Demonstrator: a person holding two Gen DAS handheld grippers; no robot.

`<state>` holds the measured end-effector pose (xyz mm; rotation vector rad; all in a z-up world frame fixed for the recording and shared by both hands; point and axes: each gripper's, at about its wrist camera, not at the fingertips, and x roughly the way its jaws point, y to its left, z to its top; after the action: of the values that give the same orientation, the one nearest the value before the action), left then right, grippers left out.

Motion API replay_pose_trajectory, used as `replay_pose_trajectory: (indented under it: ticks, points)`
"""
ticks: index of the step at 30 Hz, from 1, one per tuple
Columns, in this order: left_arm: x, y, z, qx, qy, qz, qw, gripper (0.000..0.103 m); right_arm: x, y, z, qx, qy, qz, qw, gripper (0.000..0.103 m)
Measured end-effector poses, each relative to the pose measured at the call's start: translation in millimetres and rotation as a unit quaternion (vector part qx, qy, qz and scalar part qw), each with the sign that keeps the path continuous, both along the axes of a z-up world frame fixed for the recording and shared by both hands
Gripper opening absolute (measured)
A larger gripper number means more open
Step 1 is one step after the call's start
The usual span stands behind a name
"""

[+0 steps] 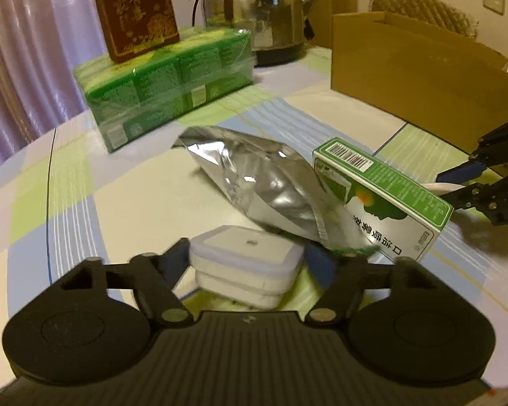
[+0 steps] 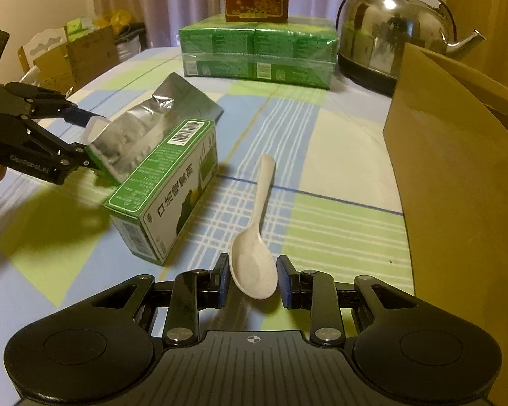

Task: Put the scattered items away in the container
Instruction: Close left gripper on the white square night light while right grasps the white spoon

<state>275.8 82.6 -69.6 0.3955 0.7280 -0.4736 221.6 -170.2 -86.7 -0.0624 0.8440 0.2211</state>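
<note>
The white case [image 1: 245, 264] is being clamped in the left claw [image 1: 247, 264] while the spoon [image 2: 254, 253], near the table's near edge, is being bracketed by the parted right claw [image 2: 252, 277], best closed squarely across its bowl.

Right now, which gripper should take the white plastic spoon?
Right gripper: its open jaws straddle the bowl of the white plastic spoon. The left gripper is busy holding a small white square case.

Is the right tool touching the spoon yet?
Apart. The right wrist view shows table in a gap between each pad and the spoon bowl; the right tool is open around it.
</note>
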Motion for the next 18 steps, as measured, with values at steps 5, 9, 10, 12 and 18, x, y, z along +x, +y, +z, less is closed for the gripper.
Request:
replay_pose_trajectory:
  ticks: [5, 9, 10, 12, 18]
  points:
    - [-25.9, -8.1, 6.5, -0.008, 0.028, 0.036, 0.9989, 0.064, -14.2, -2.9, 7.2, 0.010, 0.006, -0.003, 1.000, 0.026]
    - [-64.8, -23.6, 10.5, -0.019, 0.048, 0.063, 0.9967, 0.064, -37.1, -6.7, 12.4, 0.015, 0.014, -0.009, 1.000, 0.026]
    - [-75.9, -29.6, 10.5, -0.019, 0.053, 0.072, 0.9958, 0.064, -43.8, -7.5, 13.3, 0.016, 0.017, -0.009, 1.000, 0.026]
    - [-98.4, -42.9, 10.8, -0.018, 0.057, 0.082, 0.9949, 0.064, -58.7, -8.5, 14.4, 0.015, 0.020, -0.006, 1.000, 0.026]
    - [-150.9, -77.4, 5.7, -0.017, 0.047, 0.068, 0.9964, 0.064, -91.5, -12.6, 11.1, 0.008, 0.026, -0.007, 1.000, 0.026]
